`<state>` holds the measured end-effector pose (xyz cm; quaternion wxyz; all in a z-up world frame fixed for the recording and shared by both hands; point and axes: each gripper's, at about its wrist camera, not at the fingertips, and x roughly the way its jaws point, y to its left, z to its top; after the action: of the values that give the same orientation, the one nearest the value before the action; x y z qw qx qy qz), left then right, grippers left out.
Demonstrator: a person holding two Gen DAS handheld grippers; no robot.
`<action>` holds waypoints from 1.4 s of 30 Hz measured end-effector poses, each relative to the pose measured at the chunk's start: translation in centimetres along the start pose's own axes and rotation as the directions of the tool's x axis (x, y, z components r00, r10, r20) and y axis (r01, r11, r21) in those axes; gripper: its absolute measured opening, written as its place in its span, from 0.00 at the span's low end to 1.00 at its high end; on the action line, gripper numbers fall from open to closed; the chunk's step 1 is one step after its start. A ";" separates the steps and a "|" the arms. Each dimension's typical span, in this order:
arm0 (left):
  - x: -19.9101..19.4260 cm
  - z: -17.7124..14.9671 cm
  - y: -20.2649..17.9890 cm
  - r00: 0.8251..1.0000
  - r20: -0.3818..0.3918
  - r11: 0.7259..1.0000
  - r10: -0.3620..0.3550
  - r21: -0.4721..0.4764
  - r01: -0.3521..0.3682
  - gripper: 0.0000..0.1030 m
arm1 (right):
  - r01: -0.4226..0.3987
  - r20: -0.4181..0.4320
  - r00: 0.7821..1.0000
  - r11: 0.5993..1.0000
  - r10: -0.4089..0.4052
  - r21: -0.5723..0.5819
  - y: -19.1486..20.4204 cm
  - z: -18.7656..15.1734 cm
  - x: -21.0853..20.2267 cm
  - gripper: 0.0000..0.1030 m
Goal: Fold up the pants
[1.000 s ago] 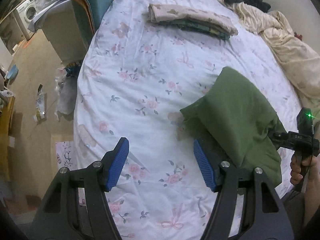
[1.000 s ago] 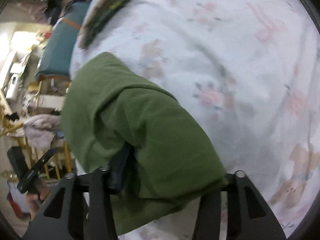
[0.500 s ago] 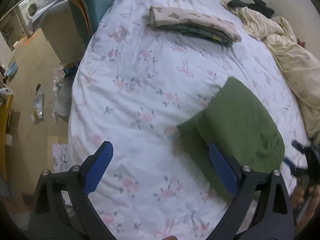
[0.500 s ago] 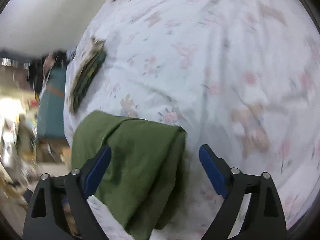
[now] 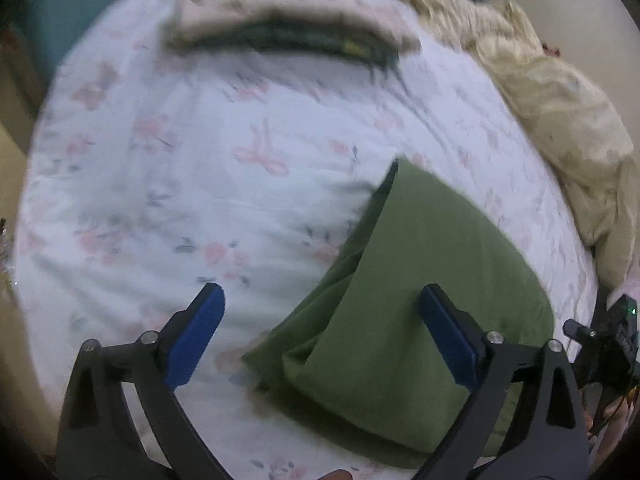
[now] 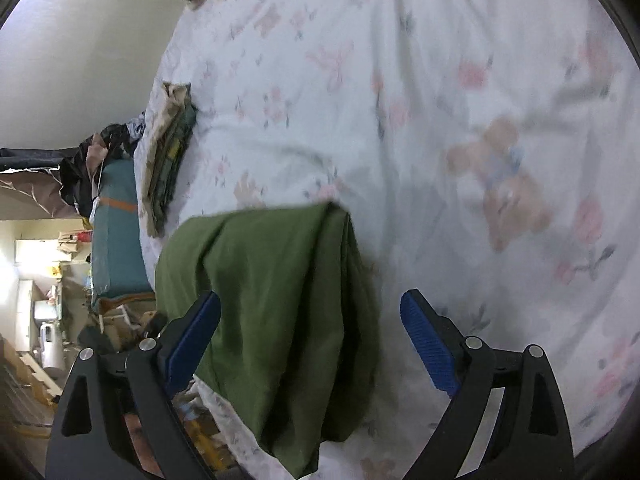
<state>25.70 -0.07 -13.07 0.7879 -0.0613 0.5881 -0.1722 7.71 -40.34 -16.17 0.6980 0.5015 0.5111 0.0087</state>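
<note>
Both pairs of blue-padded fingers are spread wide, gripping nothing. Between the left gripper (image 5: 322, 330) fingers I see the near corner of the green pants (image 5: 416, 300), folded into a thick bundle and lying flat on the floral bedsheet (image 5: 224, 168) near its edge. The right gripper (image 6: 310, 338) hovers over the same bundle from another side. A stack of folded clothes (image 5: 288, 36) sits well apart, farther up the bed, and a cream blanket (image 5: 560, 112) is crumpled along the far side.
</note>
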 end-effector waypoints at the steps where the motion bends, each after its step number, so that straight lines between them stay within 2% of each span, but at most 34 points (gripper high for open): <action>1: 1.3 0.0 -0.1 0.999 -0.051 1.000 0.004 0.022 -0.002 0.99 | -0.018 -0.023 1.000 1.000 0.018 0.000 0.1 -0.2 0.8 0.94; 4: 4.3 -1.1 1.1 0.983 -0.179 0.999 -0.048 -0.007 0.047 0.99 | -0.009 -0.068 0.998 0.999 0.006 -0.046 0.9 -0.7 2.7 0.96; 6: 4.5 -1.5 1.5 0.980 -0.188 0.998 -0.067 -0.026 0.063 0.94 | 0.014 -0.114 0.993 0.997 -0.023 -0.079 1.0 -1.1 4.3 0.96; 7: 4.3 -1.6 1.3 0.980 -0.186 0.998 -0.069 -0.004 0.069 0.88 | 0.020 -0.154 0.987 0.994 -0.036 -0.105 1.2 -1.5 5.7 0.96; 8: 4.2 -1.8 1.0 0.976 -0.196 0.995 -0.096 0.003 0.099 0.70 | 0.025 -0.179 0.983 0.990 -0.050 -0.140 1.5 -1.8 6.7 0.94; 9: 4.2 -2.0 0.9 0.970 -0.212 0.993 -0.121 -0.011 0.121 0.51 | 0.031 -0.188 0.980 0.985 -0.064 -0.172 1.9 -2.1 7.2 0.77; 10: 4.2 -2.3 0.8 0.965 -0.227 0.991 -0.132 -0.034 0.128 0.47 | 0.043 -0.179 0.980 0.971 -0.086 -0.236 2.8 -2.4 7.6 0.59; 12: 3.6 -2.7 0.0 0.968 -0.225 0.994 -0.112 -0.026 0.109 0.19 | 0.063 -0.139 0.983 0.937 -0.117 -0.343 4.7 -2.9 7.5 0.43; 13: 2.9 -2.9 -0.7 0.972 -0.212 0.995 -0.101 0.002 0.104 0.15 | 0.052 -0.120 0.987 0.919 -0.107 -0.392 5.9 -3.1 6.9 0.33; 15: 0.7 -3.2 -2.1 0.984 -0.162 0.995 -0.069 0.058 0.080 0.12 | 0.030 -0.109 0.990 0.894 -0.088 -0.447 7.7 -3.0 6.1 0.25; 16: -0.6 -3.3 -2.4 0.989 -0.135 0.995 -0.064 0.065 0.073 0.12 | 0.022 -0.095 0.992 0.854 -0.084 -0.519 9.4 -2.9 5.3 0.23; 18: -3.9 -3.7 -2.8 0.997 -0.058 0.997 -0.047 0.060 0.051 0.12 | 0.001 -0.088 0.994 0.800 -0.067 -0.600 11.8 -2.5 4.2 0.23; 21: -8.8 -6.0 -2.1 0.997 0.069 0.998 -0.036 -0.050 0.040 0.15 | -0.082 -0.156 0.987 0.717 -0.037 -0.692 15.3 -1.5 3.3 0.23; 22: -9.4 -7.2 -1.7 0.996 0.083 0.993 -0.029 -0.108 0.038 0.16 | -0.111 -0.184 0.982 0.696 -0.030 -0.709 16.3 -1.1 3.3 0.29; 23: -9.2 -9.0 -1.4 0.998 0.063 0.982 -0.019 -0.188 0.031 0.21 | -0.130 -0.211 0.977 0.698 -0.031 -0.704 16.6 -0.7 3.7 0.37; 24: -8.5 -10.5 -1.1 0.999 0.028 0.969 -0.020 -0.247 0.027 0.25 | -0.130 -0.227 0.973 0.711 -0.043 -0.691 16.7 0.0 4.5 0.52; 25: -7.4 -12.1 -0.7 1.000 -0.016 0.955 -0.023 -0.296 0.017 0.27 | -0.087 -0.205 0.976 0.727 -0.075 -0.681 16.2 0.7 5.6 0.66; 26: -5.7 -13.9 -0.5 0.996 -0.088 0.950 -0.002 -0.312 -0.026 0.31 | -0.050 -0.181 0.979 0.738 -0.098 -0.673 15.6 1.0 6.2 0.69; 27: -4.1 -15.2 -0.4 0.985 -0.163 0.951 0.051 -0.295 -0.098 0.38 | 0.002 -0.155 0.978 0.755 -0.138 -0.656 14.5 1.3 7.0 0.70; 28: -3.4 -16.2 0.0 0.973 -0.211 0.945 0.096 -0.287 -0.155 0.47 | 0.059 -0.167 0.964 0.783 -0.205 -0.619 12.6 1.4 8.1 0.70; 29: -3.4 -16.9 0.7 0.968 -0.228 0.934 0.104 -0.311 -0.173 0.64 | 0.080 -0.199 0.951 0.808 -0.238 -0.584 11.1 1.2 8.6 0.70; 30: -4.1 -17.2 1.5 0.965 -0.239 0.922 0.112 -0.338 -0.190 0.71 | 0.080 -0.218 0.946 0.825 -0.240 -0.559 10.1 1.0 8.4 0.70; 31: -5.0 -17.1 2.0 0.966 -0.229 0.917 0.116 -0.349 -0.193 0.72 | 0.075 -0.227 0.948 0.847 -0.225 -0.526 8.8 0.7 7.8 0.70; 33: -8.1 -16.7 3.0 0.977 -0.133 0.914 0.164 -0.351 -0.201 0.73 | 0.103 -0.177 0.962 0.875 -0.209 -0.472 7.7 0.7 5.6 0.71; 35: -10.8 -16.6 3.6 0.971 -0.033 0.901 0.236 -0.366 -0.231 0.73 | 0.072 -0.107 0.985 0.888 -0.135 -0.453 7.9 0.5 3.1 0.71; 36: -11.5 -16.7 3.8 0.974 0.000 0.897 0.228 -0.388 -0.210 0.73 | 0.080 -0.075 0.989 0.881 -0.130 -0.466 8.1 0.2 2.1 0.71; 37: -11.9 -16.8 4.0 0.981 0.022 0.897 0.192 -0.410 -0.166 0.73 | 0.101 -0.052 0.988 0.871 -0.143 -0.480 8.2 -0.2 1.7 0.71; 39: -10.9 -16.9 3.3 0.997 0.035 0.898 0.069 -0.437 -0.047 0.73 | 0.088 -0.065 0.989 0.874 -0.135 -0.478 8.2 -0.9 1.9 0.71; 40: -10.1 -16.8 2.8 0.999 0.024 0.904 0.041 -0.427 -0.027 0.73 | 0.078 -0.083 0.988 0.880 -0.132 -0.469 8.1 -1.1 2.6 0.71; 41: -9.4 -16.6 2.4 0.999 0.007 0.914 0.048 -0.404 -0.041 0.72 | 0.087 -0.085 0.986 0.875 -0.144 -0.476 8.1 -1.3 3.1 0.71; 42: -8.7 -16.5 1.9 0.997 -0.008 0.927 0.081 -0.368 -0.079 0.66 | 0.110 -0.077 0.982 0.861 -0.170 -0.497 8.2 -1.5 3.8 0.71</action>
<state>8.28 6.47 -10.70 0.7710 -0.1844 0.6090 -0.0265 12.54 -33.25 -13.00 0.7697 0.2680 0.5675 0.1171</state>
